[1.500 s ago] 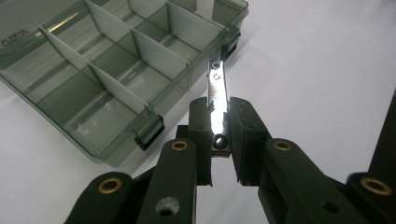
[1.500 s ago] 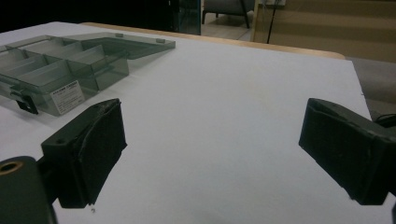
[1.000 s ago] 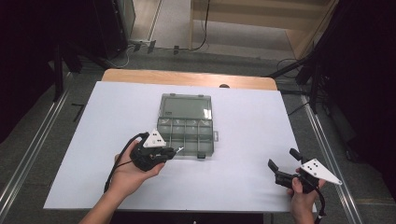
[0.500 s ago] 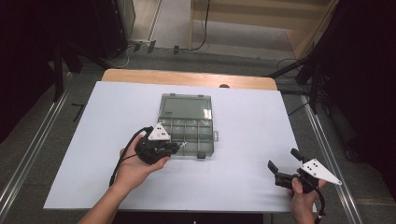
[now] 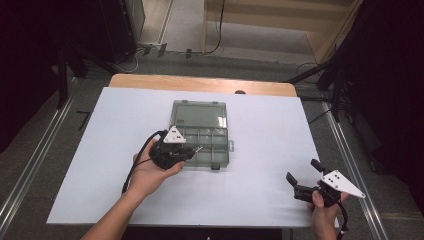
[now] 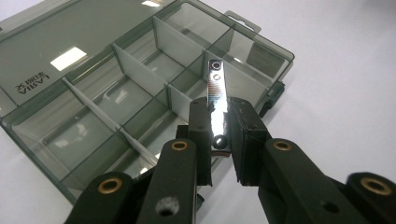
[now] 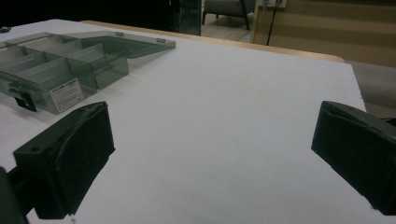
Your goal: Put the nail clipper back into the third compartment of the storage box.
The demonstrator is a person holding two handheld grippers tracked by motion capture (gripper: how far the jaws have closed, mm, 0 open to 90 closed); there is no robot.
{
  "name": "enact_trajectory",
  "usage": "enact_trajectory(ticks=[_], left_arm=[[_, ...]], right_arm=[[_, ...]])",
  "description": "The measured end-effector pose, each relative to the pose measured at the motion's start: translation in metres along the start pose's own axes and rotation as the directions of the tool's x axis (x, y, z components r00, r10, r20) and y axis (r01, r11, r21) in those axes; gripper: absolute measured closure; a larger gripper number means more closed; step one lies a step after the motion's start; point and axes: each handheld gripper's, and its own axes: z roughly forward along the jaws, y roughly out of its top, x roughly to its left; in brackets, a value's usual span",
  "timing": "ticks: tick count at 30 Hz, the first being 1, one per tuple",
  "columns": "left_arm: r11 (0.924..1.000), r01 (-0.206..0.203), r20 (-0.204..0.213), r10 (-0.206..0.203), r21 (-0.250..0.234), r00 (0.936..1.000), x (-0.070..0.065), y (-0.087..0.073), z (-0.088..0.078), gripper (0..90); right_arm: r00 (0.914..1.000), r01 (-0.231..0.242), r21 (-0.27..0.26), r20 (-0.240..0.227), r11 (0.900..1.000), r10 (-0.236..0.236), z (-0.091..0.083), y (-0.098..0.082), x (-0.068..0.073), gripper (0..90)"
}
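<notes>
Two grippers are in my feeds. My left gripper (image 6: 218, 140) has its fingers clamped on a shiny flat metal strip (image 6: 216, 100) above the open smoky-grey clear plastic compartment box (image 5: 201, 134) mid-counter. My right gripper (image 5: 305, 176), fingers wide apart, hovers well apart near the white counter (image 5: 260, 125) edge.

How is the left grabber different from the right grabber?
The left gripper is shut on a shiny metal strip; the right gripper is wide open and holds nothing. The left one is over the compartment box; the right one is off by the white table corner. Both have black jaws.
</notes>
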Motion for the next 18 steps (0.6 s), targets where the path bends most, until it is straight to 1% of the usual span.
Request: enact_trajectory(ticks=[5,8,15,18], left_arm=[[1.0,0.002,-0.008,-0.002,-0.007,1.0,0.001,0.005,0.006,79.2],[0.9998,0.012,-0.009,-0.012,-0.015,0.9999,0.002,0.008,0.01,79.1],[0.9991,0.031,-0.003,-0.031,-0.03,0.9995,0.006,0.015,0.017,79.2],[0.999,0.035,-0.001,-0.035,-0.027,0.9994,0.008,0.018,0.021,79.2]], right_arm=[[1.0,-0.001,-0.002,-0.002,1.0,0.001,0.0,0.0,0.0,0.0],[1.0,-0.001,-0.002,-0.005,1.0,0.001,0.0,0.0,0.0,0.0],[1.0,-0.001,-0.002,-0.007,1.0,0.001,0.0,0.0,0.0,0.0],[1.0,-0.001,-0.003,-0.007,1.0,0.001,0.0,0.0,0.0,0.0]])
